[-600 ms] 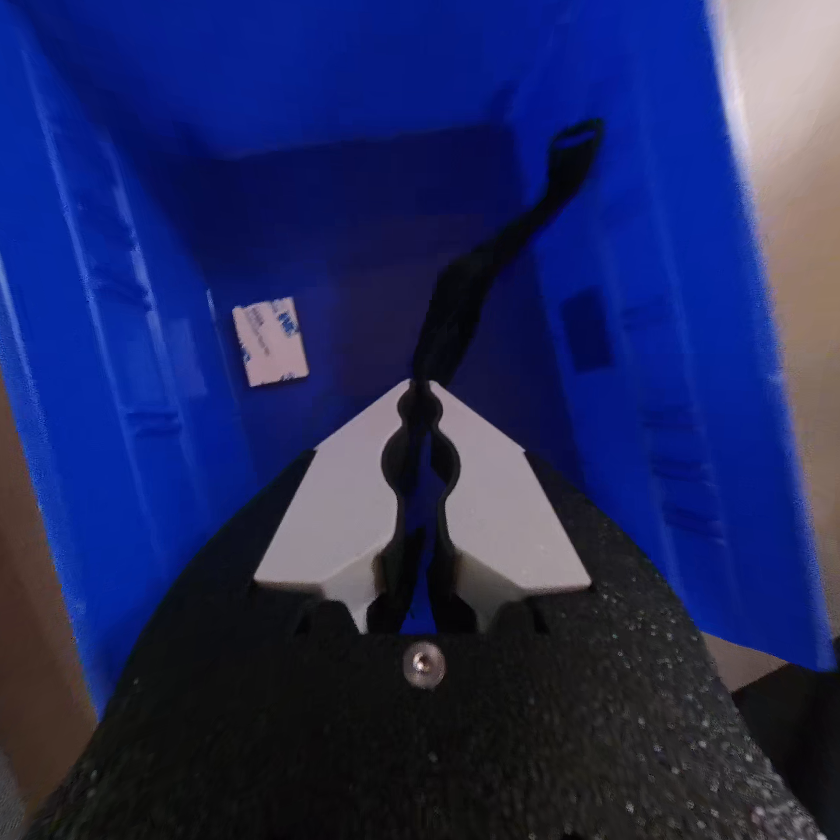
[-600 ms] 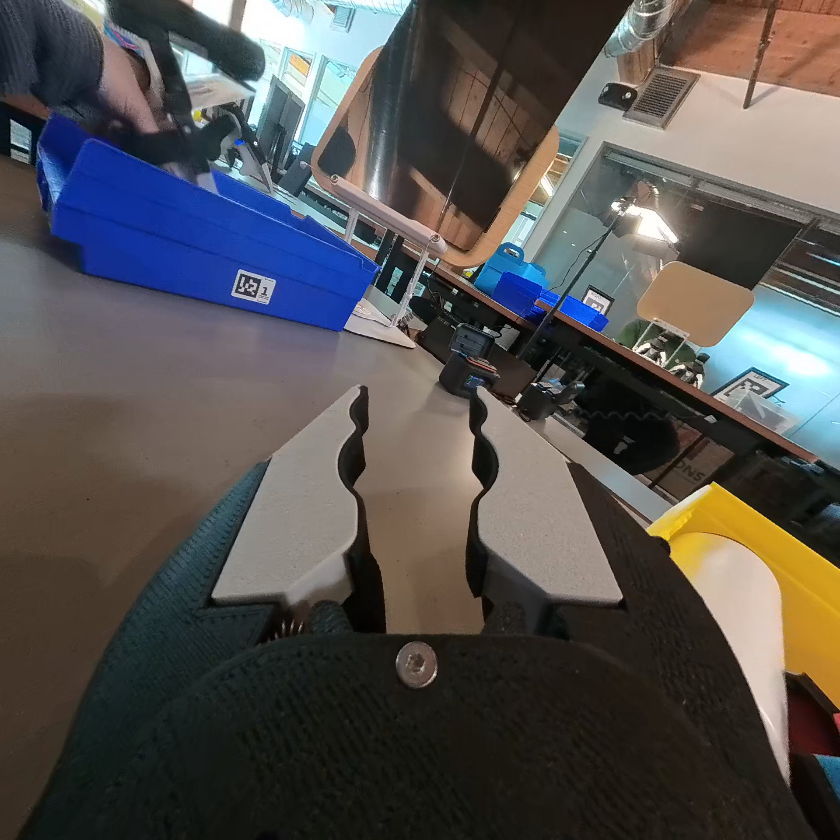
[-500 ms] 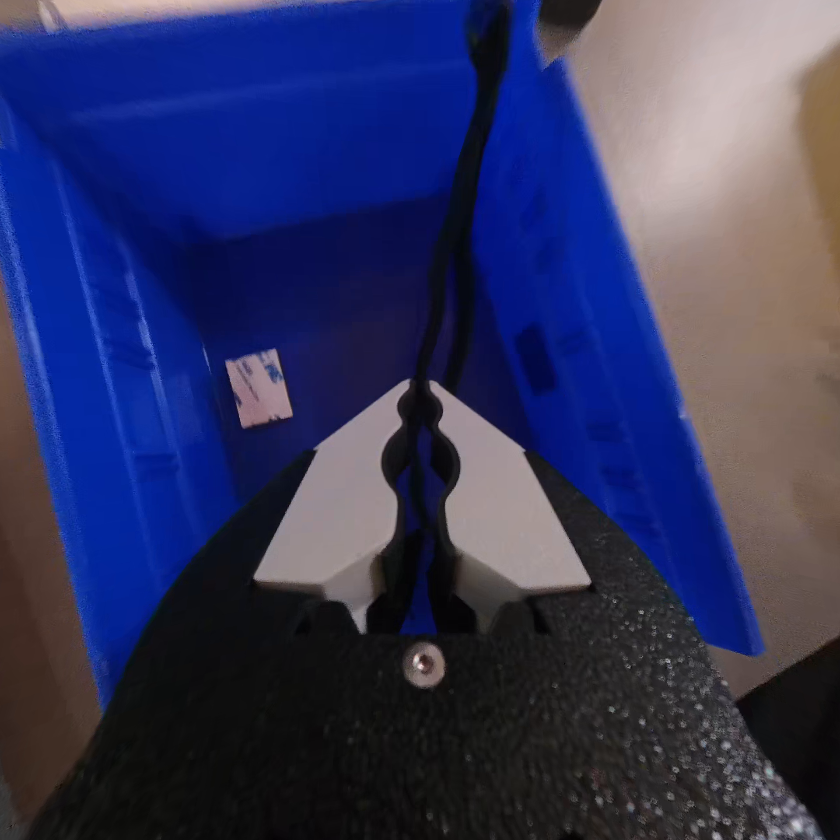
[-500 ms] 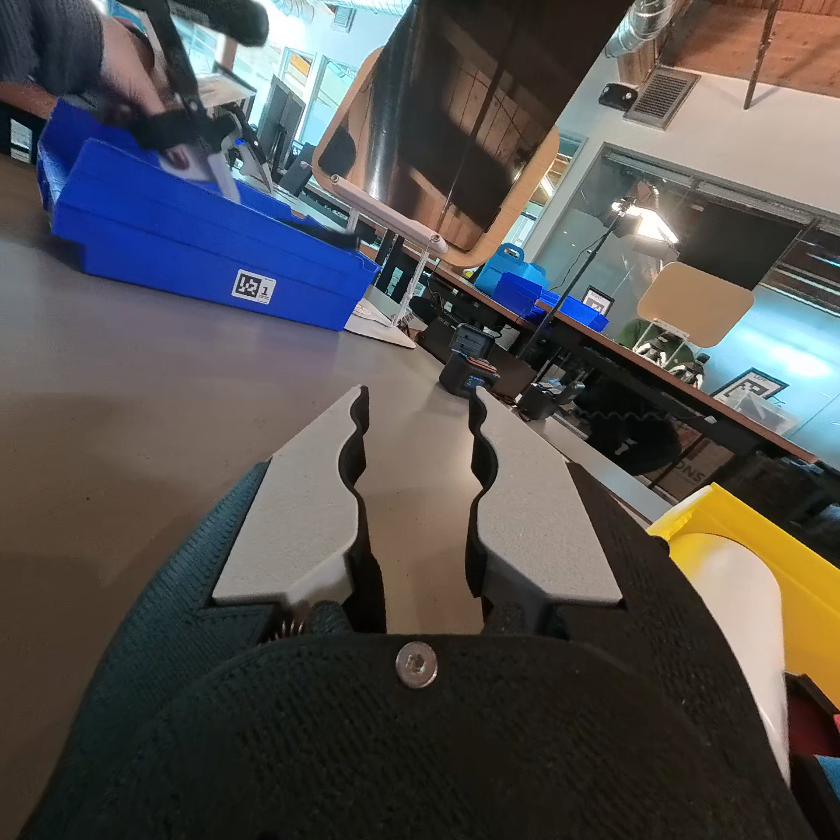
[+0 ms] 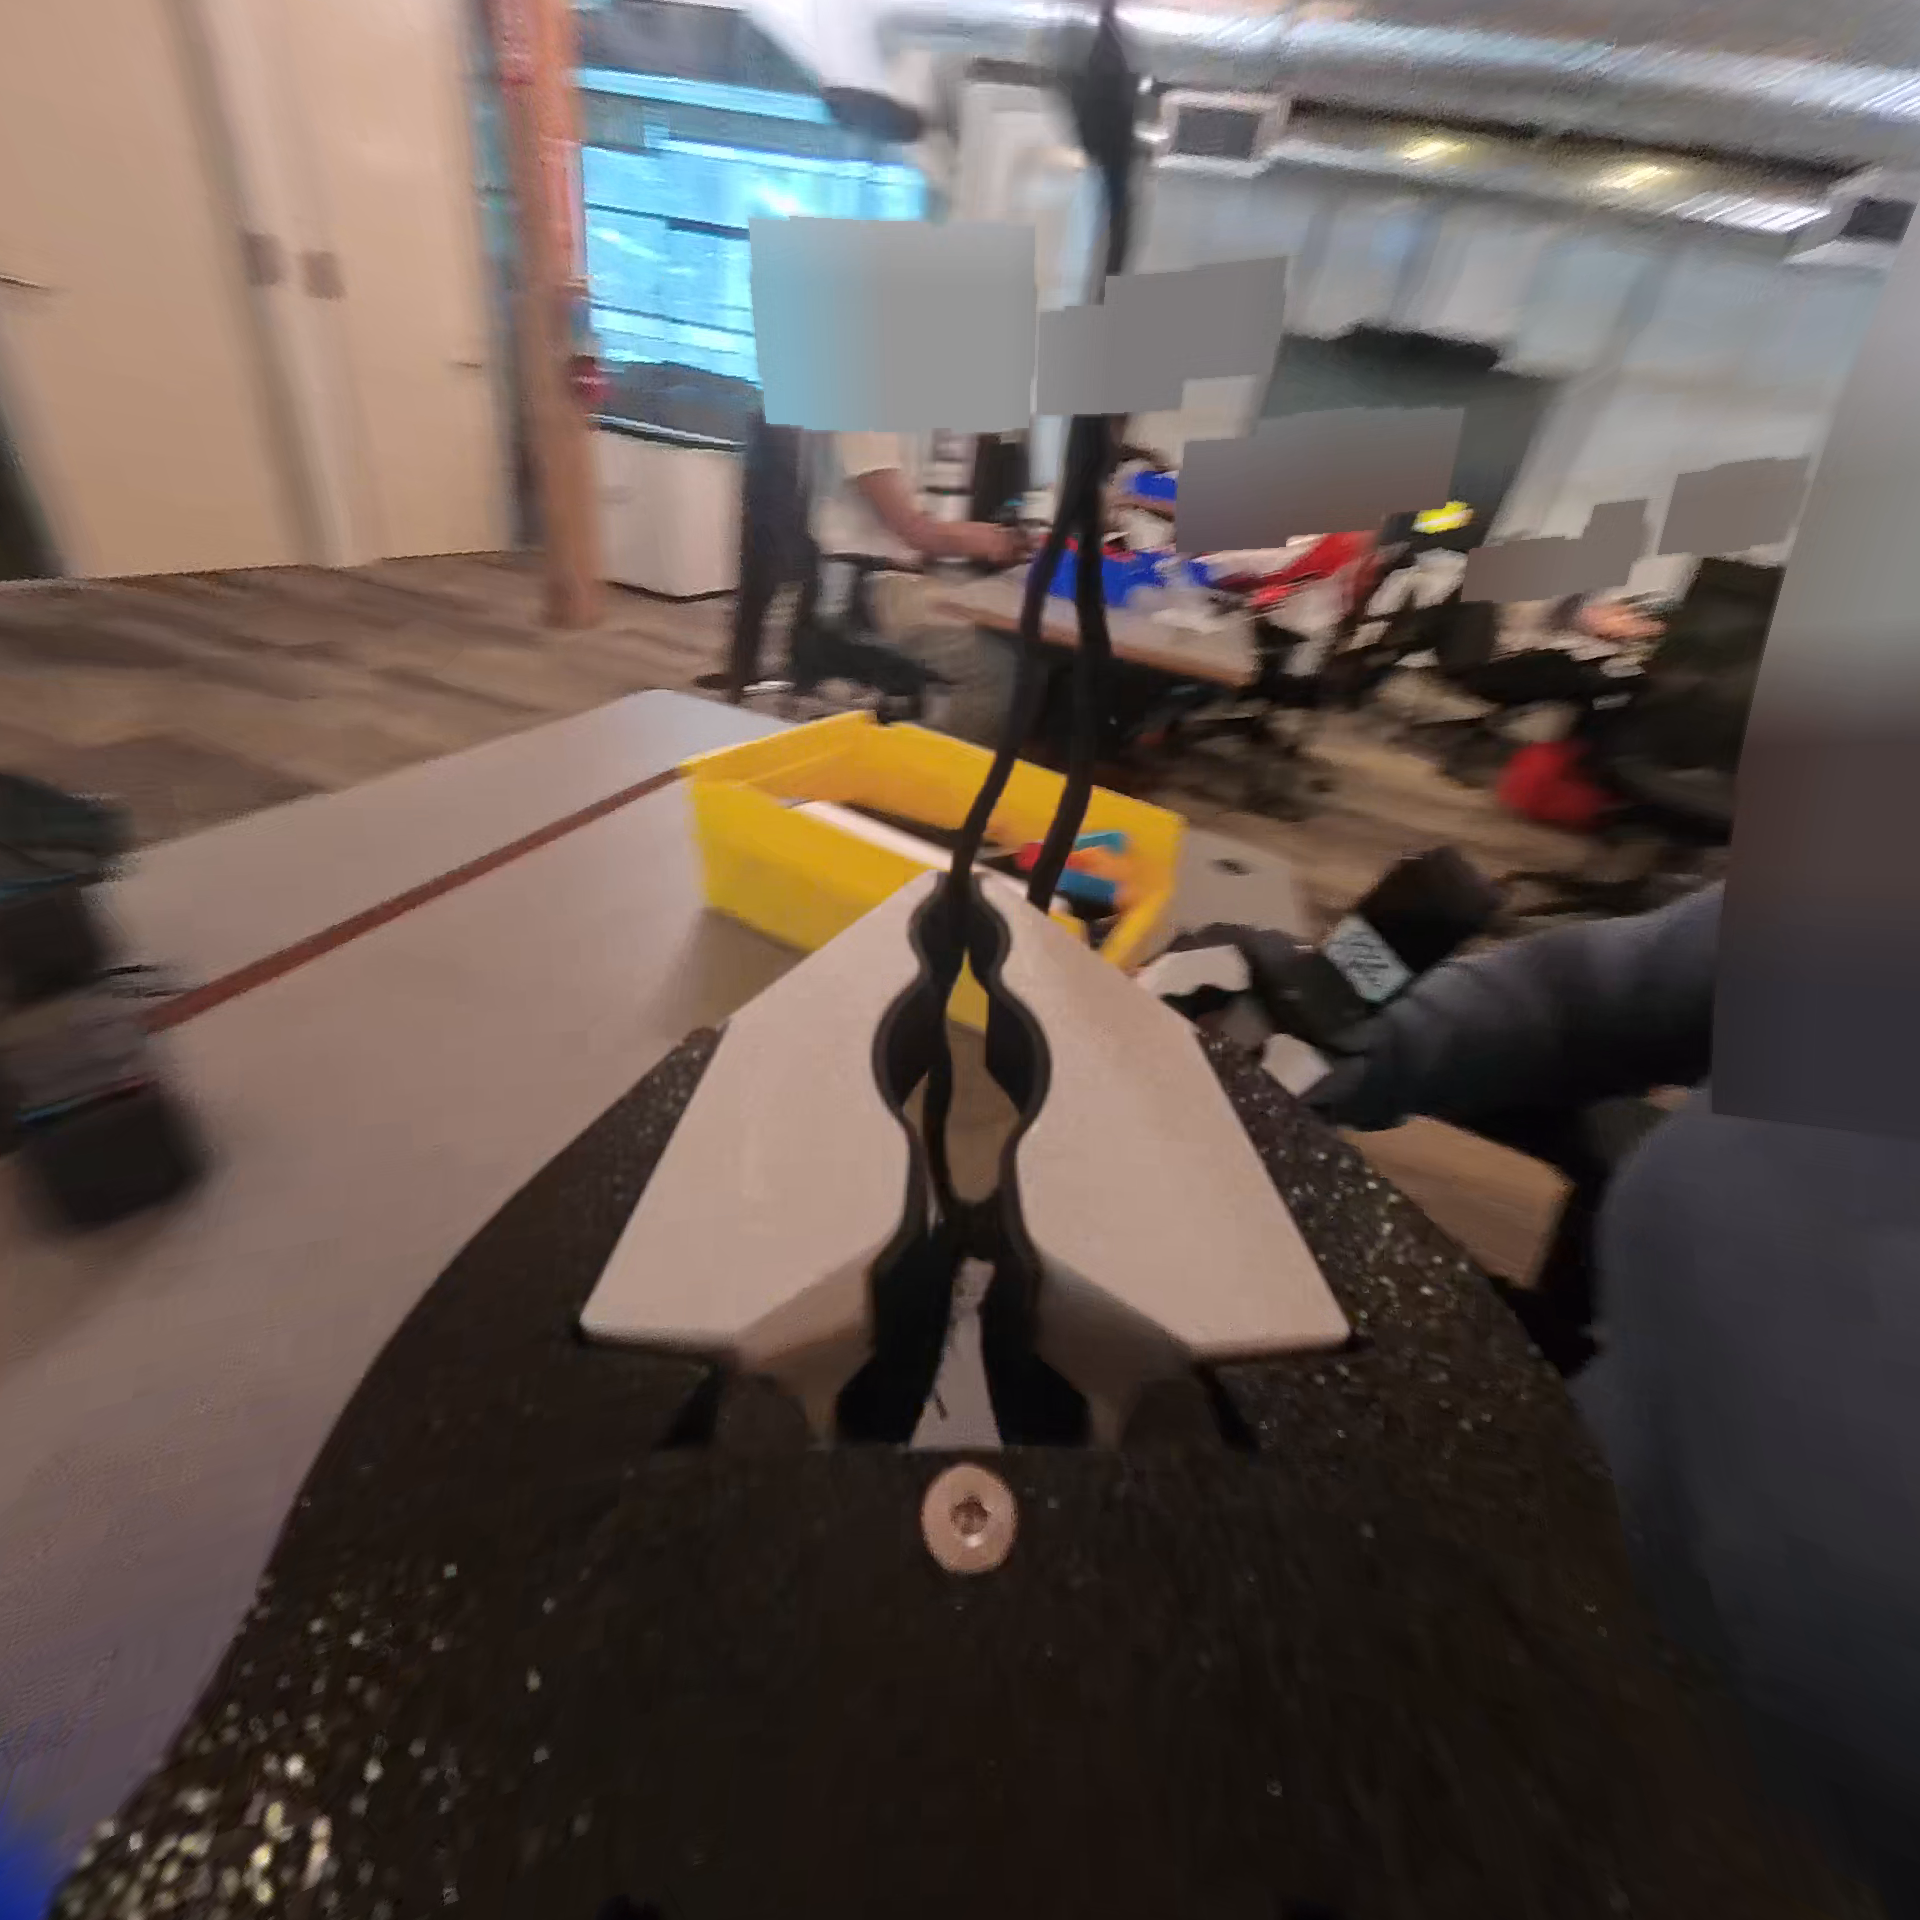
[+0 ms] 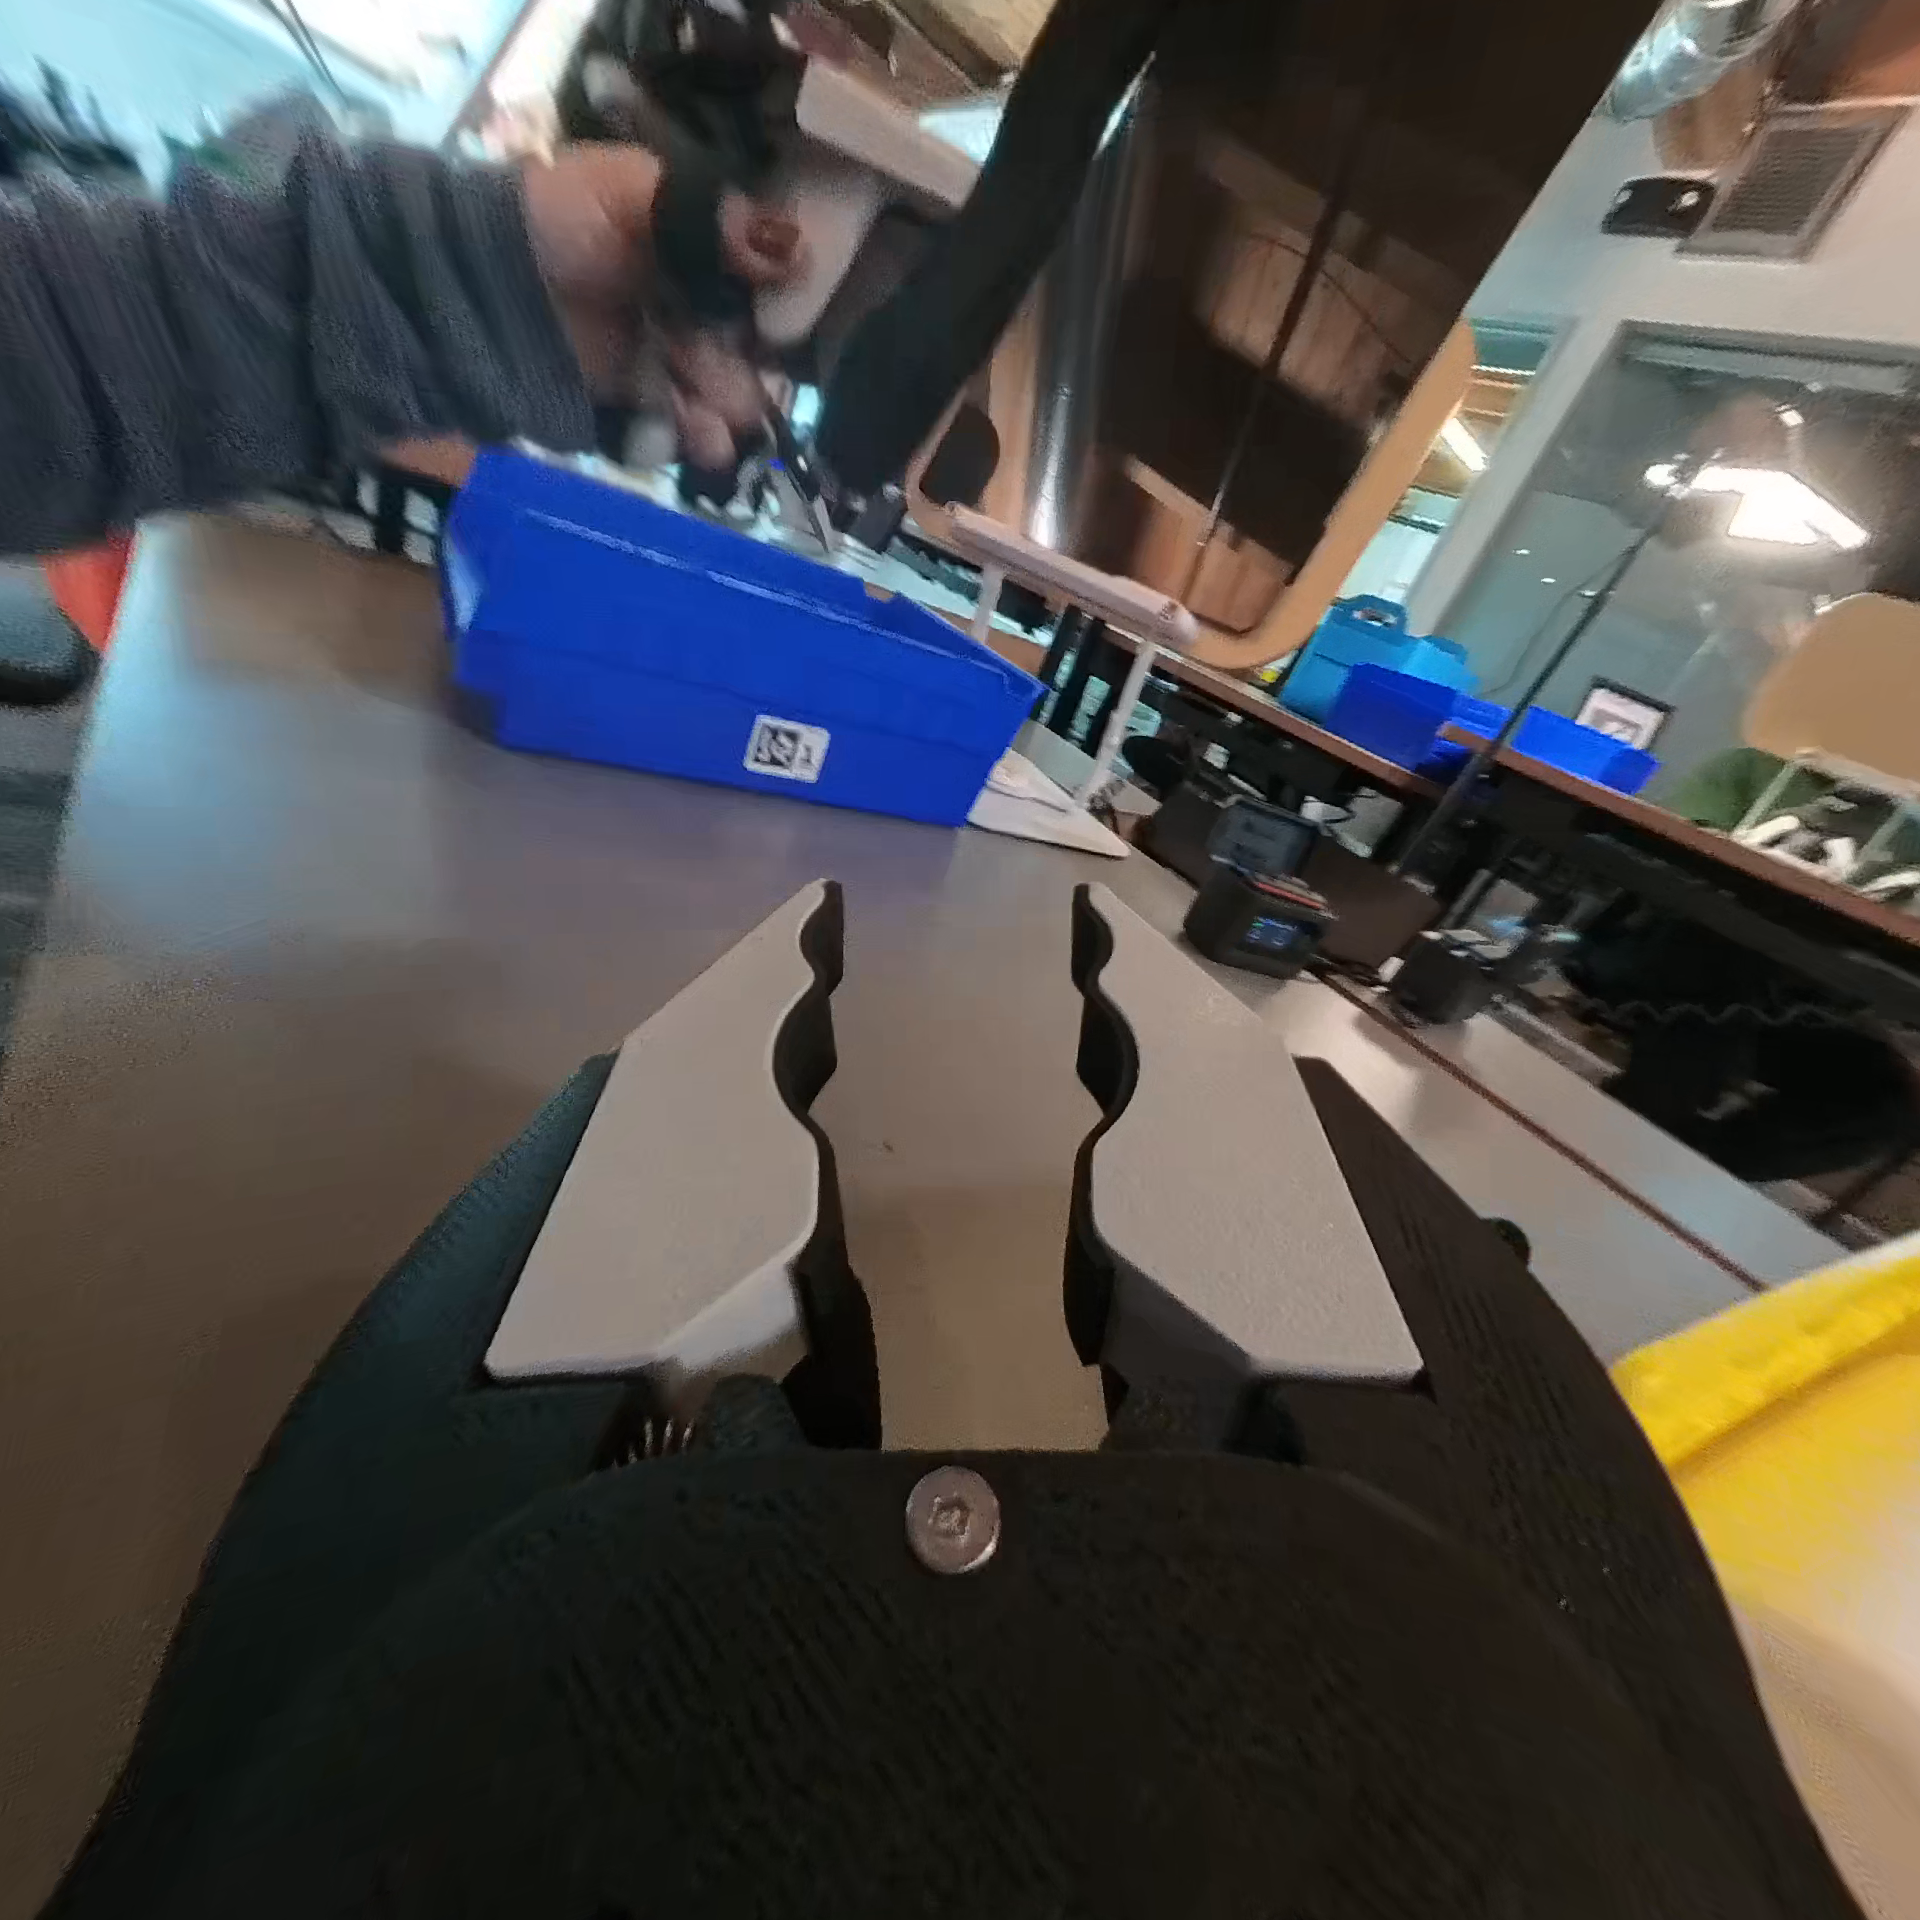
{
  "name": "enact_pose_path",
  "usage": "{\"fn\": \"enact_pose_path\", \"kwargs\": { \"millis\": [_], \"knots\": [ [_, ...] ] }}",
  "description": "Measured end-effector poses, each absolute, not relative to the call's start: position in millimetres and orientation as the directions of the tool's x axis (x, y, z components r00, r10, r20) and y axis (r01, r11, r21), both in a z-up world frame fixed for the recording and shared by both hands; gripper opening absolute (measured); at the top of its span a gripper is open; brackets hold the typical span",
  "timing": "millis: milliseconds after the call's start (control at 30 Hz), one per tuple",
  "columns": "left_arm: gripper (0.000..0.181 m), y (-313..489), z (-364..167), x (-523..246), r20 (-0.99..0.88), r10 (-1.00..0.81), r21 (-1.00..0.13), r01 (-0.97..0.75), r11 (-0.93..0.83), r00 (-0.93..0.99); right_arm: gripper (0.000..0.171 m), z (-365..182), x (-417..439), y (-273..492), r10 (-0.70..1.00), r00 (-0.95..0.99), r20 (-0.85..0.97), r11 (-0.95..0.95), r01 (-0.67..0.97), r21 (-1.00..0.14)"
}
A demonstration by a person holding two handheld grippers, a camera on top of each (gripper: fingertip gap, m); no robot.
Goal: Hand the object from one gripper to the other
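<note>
My left gripper point(image 5: 961, 896) is shut on a thin black looped strap point(image 5: 1070, 582). The strap's two strands rise from the fingertips past the top of the left wrist view, in front of the yellow bin point(image 5: 790, 847). My right gripper point(image 6: 951, 906) is open and empty, low over the grey table point(image 6: 312, 935), and points toward the blue bin point(image 6: 665, 675). In the right wrist view the left gripper point(image 6: 727, 260) and the hand holding it are a blur above the blue bin. I cannot make out the strap there.
The yellow bin holds several colourful items, and its corner shows at the right point(image 6: 1787, 1382). A black device point(image 6: 1257, 920) and a white stand point(image 6: 1070, 597) sit beyond the blue bin. A dark sleeve point(image 5: 1538, 1013) is at the right. Dark blurred objects point(image 5: 73, 1039) are at the left.
My left gripper has lifted the strap out of the blue bin and swung round to face the yellow bin. My right gripper has shifted a little and stays open.
</note>
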State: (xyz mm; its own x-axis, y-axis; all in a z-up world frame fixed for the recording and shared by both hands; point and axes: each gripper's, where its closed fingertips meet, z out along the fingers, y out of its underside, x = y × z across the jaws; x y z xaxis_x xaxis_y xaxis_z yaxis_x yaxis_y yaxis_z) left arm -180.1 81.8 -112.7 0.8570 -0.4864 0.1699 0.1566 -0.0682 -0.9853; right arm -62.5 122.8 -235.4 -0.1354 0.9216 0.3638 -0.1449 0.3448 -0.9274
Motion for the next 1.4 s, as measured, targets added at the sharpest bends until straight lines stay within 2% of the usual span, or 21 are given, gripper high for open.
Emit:
{"fn": "enact_pose_path", "kwargs": {
  "millis": [167,267,367,400,500,567,633,667,767,833,867,933,1100,1300,1400],
  "knots": [
    [0.0,106,-143,-116,0.275,-0.646,-0.96,0.243,-0.141,0.712,0.047,-213,-66,118,0.954,-0.246,0.174,0.145,-0.131,-0.981],
    [0.0,111,-153,-98,0.325,-0.675,-0.943,0.278,-0.182,0.662,0.061,-178,-69,119,0.954,-0.267,0.138,0.097,-0.16,-0.982],
    [0.0,109,-153,-91,0.33,-0.695,-0.94,0.291,-0.179,0.639,0.077,-158,-75,111,0.905,-0.268,0.331,0.296,-0.163,-0.941],
    [0.0,108,-152,-91,0.329,-0.696,-0.94,0.291,-0.177,0.638,0.077,-152,-77,107,0.868,-0.245,0.432,0.396,-0.184,-0.9],
    [0.0,103,-152,-86,0.357,-0.714,-0.929,0.309,-0.204,0.602,0.059,-131,-77,88,0.732,-0.174,0.659,0.605,-0.281,-0.745],
    [0.0,102,-158,-83,0.369,-0.719,-0.927,0.287,-0.24,0.589,0.048,-123,-80,79,0.657,-0.12,0.745,0.697,-0.279,-0.66],
    [0.0,104,-168,-82,0.374,-0.706,-0.927,0.264,-0.267,0.602,0.01,-119,-86,85,0.619,-0.054,0.784,0.764,-0.19,-0.617],
    [0.0,106,-171,-83,0.386,-0.693,-0.922,0.269,-0.278,0.609,0.004,-120,-90,94,0.614,-0.023,0.789,0.784,-0.093,-0.613],
    [0.003,121,-181,-97,0.44,-0.585,-0.897,0.31,-0.314,0.681,0.003,-138,-95,132,0.684,0.047,0.728,0.691,0.275,-0.668],
    [0.041,132,-194,-117,0.397,-0.466,-0.908,0.266,-0.322,0.791,0.003,-150,-92,147,0.713,0.07,0.698,0.617,0.412,-0.671],
    [0.052,134,-197,-124,0.361,-0.431,-0.92,0.241,-0.309,0.827,0.002,-158,-92,150,0.747,0.061,0.662,0.574,0.445,-0.688],
    [0.068,134,-192,-130,0.324,-0.417,-0.937,0.226,-0.268,0.849,0.002,-169,-93,150,0.804,0.034,0.594,0.513,0.465,-0.721],
    [0.075,128,-174,-117,0.304,-0.5,-0.952,0.239,-0.19,0.811,0.002,-183,-95,143,0.837,-0.026,0.546,0.49,0.478,-0.729],
    [0.077,132,-192,-95,0.248,-0.536,-0.966,0.168,-0.195,0.807,0.002,-179,-94,139,0.868,-0.024,0.496,0.452,0.45,-0.77],
    [0.073,136,-209,-82,0.288,-0.566,-0.956,0.197,-0.218,0.773,0.002,-175,-94,134,0.896,-0.036,0.443,0.416,0.419,-0.807]
  ]
}}
